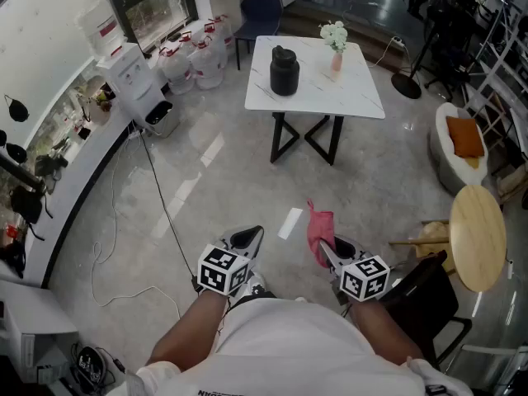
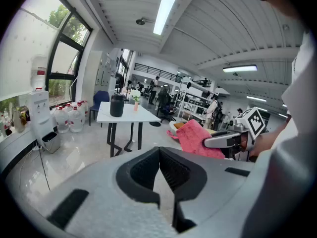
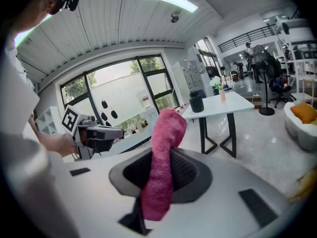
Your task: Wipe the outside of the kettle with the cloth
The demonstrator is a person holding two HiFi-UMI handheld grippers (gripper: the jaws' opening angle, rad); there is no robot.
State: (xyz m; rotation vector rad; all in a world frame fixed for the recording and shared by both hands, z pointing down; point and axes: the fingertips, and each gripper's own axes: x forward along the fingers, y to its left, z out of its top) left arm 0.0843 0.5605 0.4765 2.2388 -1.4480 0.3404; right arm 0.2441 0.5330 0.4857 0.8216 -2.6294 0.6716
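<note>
A black kettle (image 1: 284, 70) stands on a white table (image 1: 355, 97) far ahead of me, also seen small in the left gripper view (image 2: 117, 105) and the right gripper view (image 3: 196, 103). My right gripper (image 1: 328, 251) is shut on a pink cloth (image 1: 320, 231), which sticks up from between its jaws (image 3: 164, 157) and hangs below them. My left gripper (image 1: 250, 238) is shut with nothing in it (image 2: 158, 158). Both are held low in front of my body, well short of the table.
A small vase of white flowers (image 1: 335, 43) shares the table with the kettle. A water dispenser (image 1: 132, 81) and several water bottles (image 1: 196, 56) stand at the left. A round wooden table (image 1: 477, 236) and a black chair (image 1: 425, 299) are at my right. A cable (image 1: 157, 196) runs across the floor.
</note>
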